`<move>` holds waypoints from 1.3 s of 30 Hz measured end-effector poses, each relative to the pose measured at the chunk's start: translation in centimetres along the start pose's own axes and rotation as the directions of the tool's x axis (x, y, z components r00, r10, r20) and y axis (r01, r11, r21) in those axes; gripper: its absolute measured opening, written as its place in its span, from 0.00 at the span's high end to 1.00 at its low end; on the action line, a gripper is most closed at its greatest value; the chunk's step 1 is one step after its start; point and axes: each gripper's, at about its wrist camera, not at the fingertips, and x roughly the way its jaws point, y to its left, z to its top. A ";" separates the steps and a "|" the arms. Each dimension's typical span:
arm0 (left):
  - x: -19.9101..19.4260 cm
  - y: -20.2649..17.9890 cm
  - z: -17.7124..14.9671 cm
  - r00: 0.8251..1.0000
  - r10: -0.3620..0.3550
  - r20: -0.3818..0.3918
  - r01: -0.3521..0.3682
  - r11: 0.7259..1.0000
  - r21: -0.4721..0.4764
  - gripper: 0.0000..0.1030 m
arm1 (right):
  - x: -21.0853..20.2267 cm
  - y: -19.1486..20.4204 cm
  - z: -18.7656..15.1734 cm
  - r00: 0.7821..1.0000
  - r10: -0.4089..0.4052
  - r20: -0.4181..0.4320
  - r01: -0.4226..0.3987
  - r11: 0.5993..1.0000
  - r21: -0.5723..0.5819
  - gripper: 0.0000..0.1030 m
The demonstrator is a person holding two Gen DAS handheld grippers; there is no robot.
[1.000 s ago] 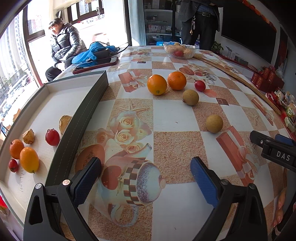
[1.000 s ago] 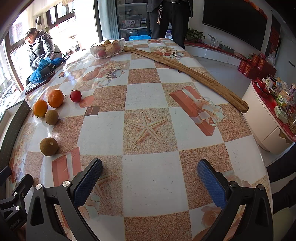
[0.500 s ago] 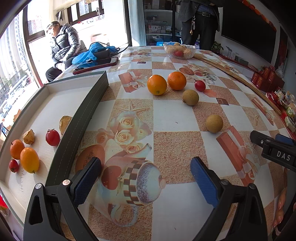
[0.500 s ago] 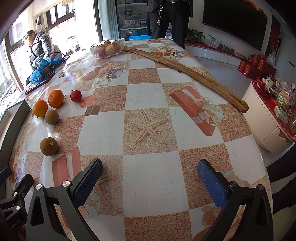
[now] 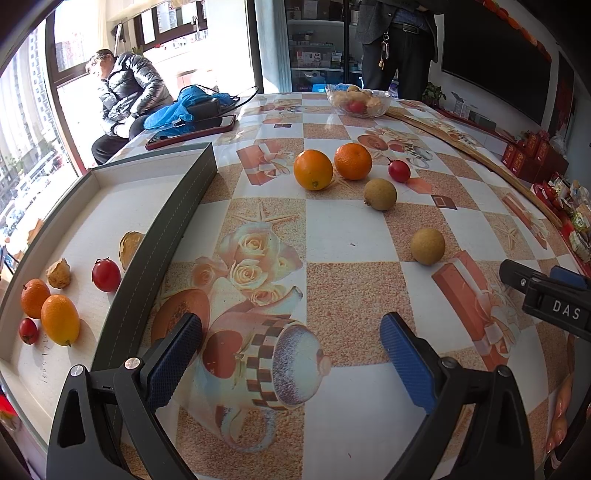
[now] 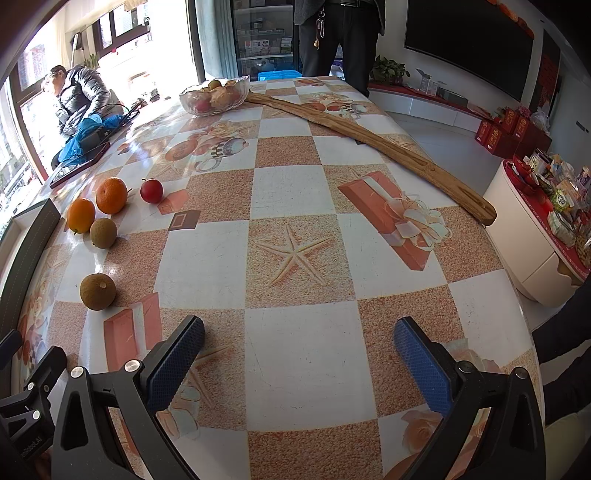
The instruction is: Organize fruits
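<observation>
You held both grippers low over the checked tablecloth [image 6: 303, 354], and neither carried anything: your left gripper [image 5: 291, 350] had its jaws spread wide above the printed teacup, and your right gripper [image 6: 299, 358] stood just as wide over a bare white square. Five fruits lay loose on the cloth: two oranges [image 5: 313, 169] touching or nearly touching each other, one small red fruit [image 5: 399, 170] just beside them, and two round brown fruits, the farther brown fruit [image 5: 380, 194] close to the oranges and the nearer brown fruit [image 5: 427, 246] lying apart, closest to your right gripper. To your left the tray [image 5: 173, 221], dark-walled with a pale floor, held seven pieces: two orange fruits [image 5: 60, 319] side by side, one large red fruit [image 5: 106, 275], one tiny red fruit [image 5: 28, 330] just beside the longer orange one, and two pale brown lumps, one lump [image 5: 59, 273] in the open and one lump [image 5: 130, 243] against the tray's wall; what kind they were could not be told. At the far end one glass bowl [image 6: 214, 96] held more fruit, too crowded to count, and one long wooden board [image 6: 373, 140] ran along the right side of the table. Two people were beyond the table, one seated person [image 5: 125, 92] by the window and one standing person [image 6: 338, 33] at the far edge.
</observation>
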 end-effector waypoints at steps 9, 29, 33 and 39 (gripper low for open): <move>-0.2 0.1 0.2 1.000 -0.020 -0.002 0.020 1.000 0.007 0.04 | 0.0 0.0 0.0 1.000 0.000 0.000 0.000 1.000 0.000 0.00; -1.0 -0.1 8.4 0.996 -0.064 -0.057 0.068 0.996 0.061 0.05 | 0.0 0.0 0.0 1.000 0.000 0.000 0.000 1.000 -0.001 0.00; 1.2 -0.9 11.4 0.998 -0.034 -0.060 0.040 0.994 0.099 0.09 | 0.0 0.0 0.0 1.000 0.000 0.000 0.000 1.000 -0.001 0.00; 6.6 -1.0 12.8 0.986 -0.026 -0.166 0.038 0.997 0.071 0.33 | 0.0 0.1 0.0 1.000 0.000 0.000 0.000 1.000 -0.001 0.00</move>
